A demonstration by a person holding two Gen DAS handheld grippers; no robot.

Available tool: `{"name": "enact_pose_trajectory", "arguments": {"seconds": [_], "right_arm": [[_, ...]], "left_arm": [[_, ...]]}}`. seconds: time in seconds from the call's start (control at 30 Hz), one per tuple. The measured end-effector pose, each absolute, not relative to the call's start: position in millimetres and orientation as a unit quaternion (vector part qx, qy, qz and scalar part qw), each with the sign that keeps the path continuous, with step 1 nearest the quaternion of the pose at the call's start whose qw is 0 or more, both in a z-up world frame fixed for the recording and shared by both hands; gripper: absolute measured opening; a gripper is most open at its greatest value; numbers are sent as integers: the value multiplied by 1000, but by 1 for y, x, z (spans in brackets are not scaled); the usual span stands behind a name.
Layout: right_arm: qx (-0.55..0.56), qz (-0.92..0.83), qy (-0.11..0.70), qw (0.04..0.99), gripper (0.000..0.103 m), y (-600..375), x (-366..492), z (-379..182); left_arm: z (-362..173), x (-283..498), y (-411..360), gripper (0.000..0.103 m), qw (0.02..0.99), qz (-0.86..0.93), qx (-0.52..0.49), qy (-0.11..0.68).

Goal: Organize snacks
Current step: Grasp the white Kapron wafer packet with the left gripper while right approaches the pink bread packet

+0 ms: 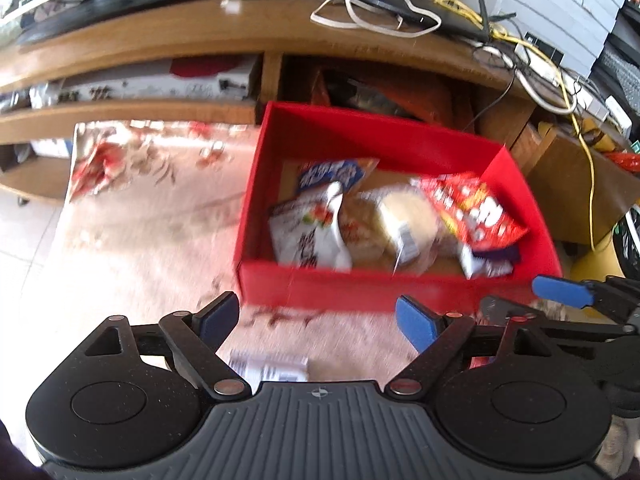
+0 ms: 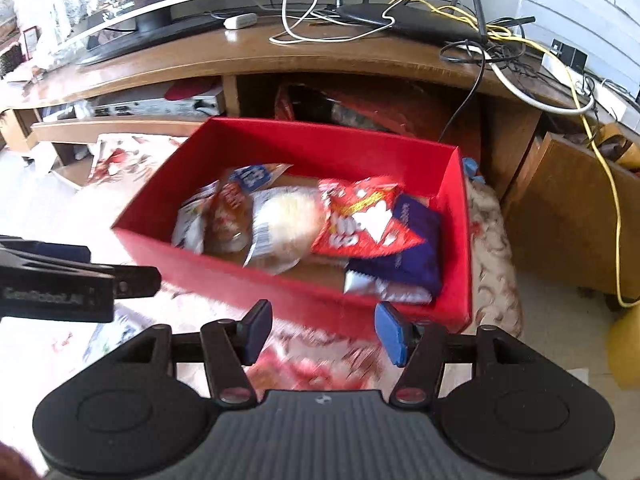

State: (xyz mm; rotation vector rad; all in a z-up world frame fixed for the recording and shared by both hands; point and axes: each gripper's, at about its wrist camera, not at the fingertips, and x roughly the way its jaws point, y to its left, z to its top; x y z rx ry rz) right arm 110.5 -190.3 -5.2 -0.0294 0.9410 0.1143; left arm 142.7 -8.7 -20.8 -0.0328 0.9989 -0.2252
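Home living room: wooden TV stand (image 2: 328,56) with a TV (image 2: 168,8), router (image 2: 408,20) and tangled cables (image 2: 520,52) on top, set-top box (image 2: 160,106) on its shelf, floral rug (image 1: 152,216).

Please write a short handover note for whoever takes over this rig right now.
Left tool: open, empty, in front of the red cardboard box.
Right tool: open, nothing between its pads, also just in front of the box.
Inside the box: white snack pouch, pale wrapped bun, red-and-white snack bag, purple packet, blue-and-white packet.
Done: these five are in.
Left: one white printed packet lies on the patterned cloth under the left tool.
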Motion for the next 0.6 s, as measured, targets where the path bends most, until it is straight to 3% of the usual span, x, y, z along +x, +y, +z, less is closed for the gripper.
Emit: {"name": "enact_pose_trajectory", "arguments": {"seconds": [0.6], "right_arm": [[-28, 77, 492, 867, 48, -181, 92, -23]], "left_arm": [[-70, 138, 7, 90, 832, -76, -14, 549]]}}
